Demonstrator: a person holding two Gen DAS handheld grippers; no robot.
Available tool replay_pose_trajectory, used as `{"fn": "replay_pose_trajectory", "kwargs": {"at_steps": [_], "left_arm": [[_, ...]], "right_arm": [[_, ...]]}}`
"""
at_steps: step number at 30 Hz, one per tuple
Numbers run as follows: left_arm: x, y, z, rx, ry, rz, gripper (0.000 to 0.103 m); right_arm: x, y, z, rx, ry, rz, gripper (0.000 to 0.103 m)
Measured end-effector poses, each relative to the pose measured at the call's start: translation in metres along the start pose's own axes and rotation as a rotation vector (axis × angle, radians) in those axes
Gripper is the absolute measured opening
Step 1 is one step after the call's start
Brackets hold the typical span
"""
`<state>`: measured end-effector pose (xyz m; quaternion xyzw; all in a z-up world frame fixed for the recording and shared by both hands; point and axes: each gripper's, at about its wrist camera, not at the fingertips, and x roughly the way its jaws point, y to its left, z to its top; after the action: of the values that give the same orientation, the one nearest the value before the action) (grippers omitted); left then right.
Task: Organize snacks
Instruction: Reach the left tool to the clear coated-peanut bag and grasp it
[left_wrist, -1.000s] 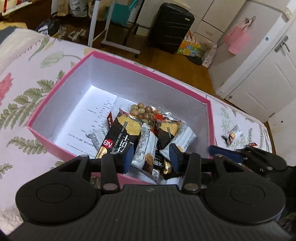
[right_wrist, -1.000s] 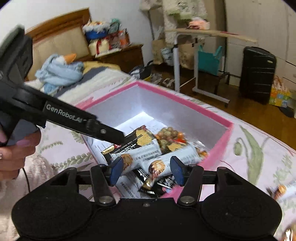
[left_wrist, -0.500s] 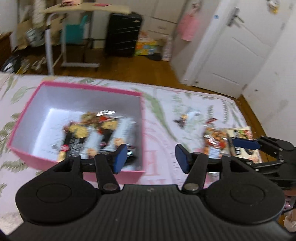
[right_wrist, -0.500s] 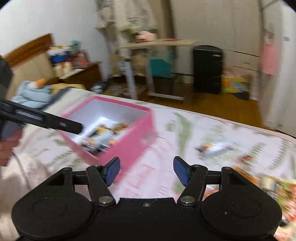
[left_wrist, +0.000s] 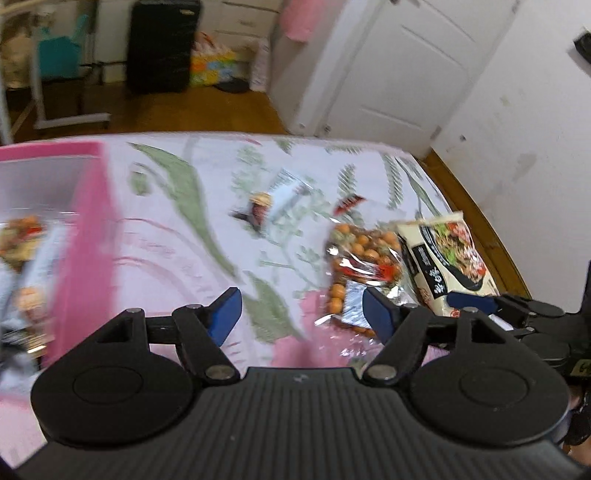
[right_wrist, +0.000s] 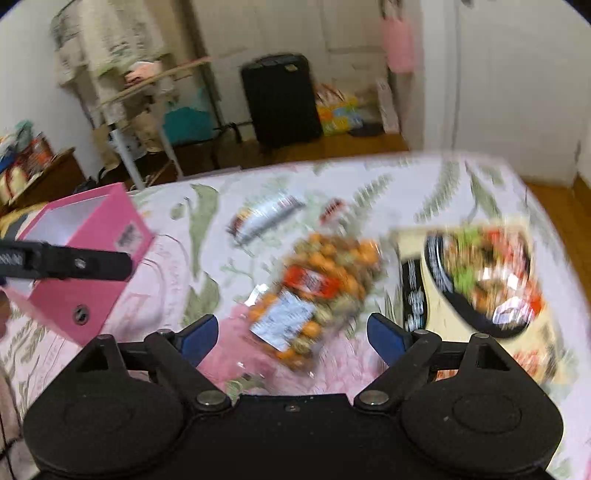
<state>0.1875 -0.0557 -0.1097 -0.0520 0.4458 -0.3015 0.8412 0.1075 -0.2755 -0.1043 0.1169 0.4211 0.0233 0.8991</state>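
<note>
Pink box (left_wrist: 85, 236) sits at the left of the floral bedspread (left_wrist: 207, 206), already holding several snack packs; loose snacks lie well apart from it on the right. Left gripper (left_wrist: 301, 315) is released with nothing between the pads, jaws having just been opening, and hovers over bare bedspread just left of the clear bag of orange coated nuts (left_wrist: 360, 269). Right gripper (right_wrist: 291, 338) is also released and empty, jaws just opened wider, and lines up roughly over that same nut bag (right_wrist: 317, 288). A cream noodle pack (right_wrist: 476, 284) lies just right of the bag, and a small white wrapped bar (right_wrist: 264, 216) and a tiny red sachet (right_wrist: 334, 210) lie farther back.

Likely step: reach for the next snack. Both views are blurred, so slow down before closing. Give each gripper its own item: right takes the nut bag across its narrow width, left goes for the small bar. Crinkly film may slip, so pinch it well in from the edge.
</note>
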Motion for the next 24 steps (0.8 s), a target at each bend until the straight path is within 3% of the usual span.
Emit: {"fn": "replay_pose_trajectory", "kwargs": {"at_steps": [4, 7, 11, 13, 20, 24], "left_arm": [[0.055, -0.009, 0.004, 0.046, 0.083, -0.079, 0.068], [0.087, -0.016, 0.005, 0.086, 0.084, -0.045, 0.068], [0.121, -0.014, 0.011, 0.047, 0.133, -0.121, 0.068], [0.128, -0.015, 0.013, 0.054, 0.155, -0.190, 0.046], [0.117, -0.030, 0.002, 0.044, 0.247, -0.201, 0.044], [0.107, -0.035, -0.005, 0.045, 0.263, -0.157, 0.045]], "right_arm": [[0.024, -0.021, -0.006, 0.090, 0.024, 0.075, 0.091], [0.041, -0.022, -0.007, 0.093, 0.038, 0.125, 0.091], [0.061, -0.016, -0.006, 0.040, 0.020, 0.096, 0.092], [0.066, -0.007, -0.005, -0.013, 0.015, 0.085, 0.095], [0.066, 0.007, -0.003, -0.048, 0.021, 0.022, 0.096], [0.063, 0.015, -0.009, -0.084, 0.042, 0.018, 0.096]]}}
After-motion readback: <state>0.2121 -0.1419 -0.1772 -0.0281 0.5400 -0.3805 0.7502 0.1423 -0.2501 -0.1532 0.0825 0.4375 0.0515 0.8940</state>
